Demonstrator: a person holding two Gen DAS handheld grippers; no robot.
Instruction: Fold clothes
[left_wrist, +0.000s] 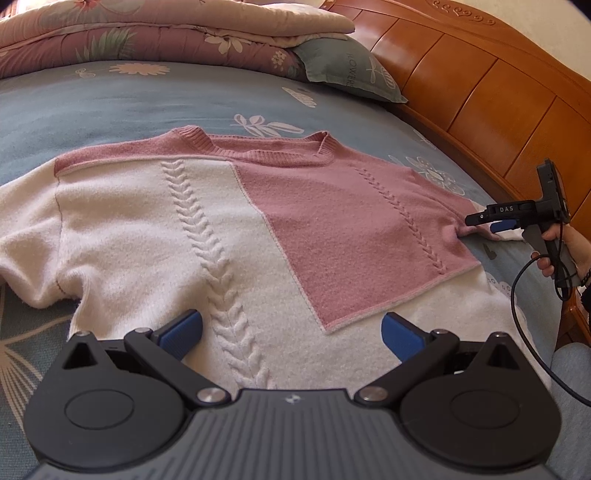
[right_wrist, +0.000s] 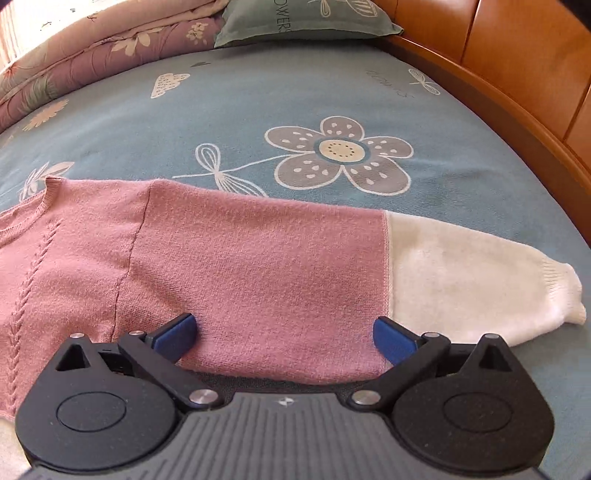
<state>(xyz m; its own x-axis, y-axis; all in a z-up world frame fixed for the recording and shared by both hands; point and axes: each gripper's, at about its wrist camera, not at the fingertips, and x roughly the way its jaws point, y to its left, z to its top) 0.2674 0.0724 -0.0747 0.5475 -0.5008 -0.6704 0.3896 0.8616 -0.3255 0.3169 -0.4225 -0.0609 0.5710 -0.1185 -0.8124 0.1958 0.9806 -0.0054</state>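
So there's a pink and white knit sweater (left_wrist: 229, 229) spread flat on the bed (left_wrist: 122, 107), front side up, neckline pointing toward the folded quilt (left_wrist: 122, 40) and the grey-green pillow (left_wrist: 343, 70) at the far end. Cable-knit braids run down both the white half and the pink panel. One white sleeve flops off to the left, a bit rumpled near the armpit.

The left hand-held gripper (left_wrist: 291, 332) hovers low over the sweater's hem area, its blue pads spread wide apart with nothing between them.

The right hand-held gripper (right_wrist: 282, 334) is over at the other sleeve (right_wrist: 295, 266), the one that's pink up top and white down at the cuff. That sleeve lies stretched out straight across the blue flower-print sheet (right_wrist: 295, 96), toward the wooden bed frame (right_wrist: 517, 74). Its fingers are also spread wide, and the pads sit right at the sleeve's near edge, though I can't tell if they're actually touching the fabric. From the left wrist view you can see a hand (left_wrist: 561, 251) gripping its handle, cable (left_wrist: 524, 314) dangling down.
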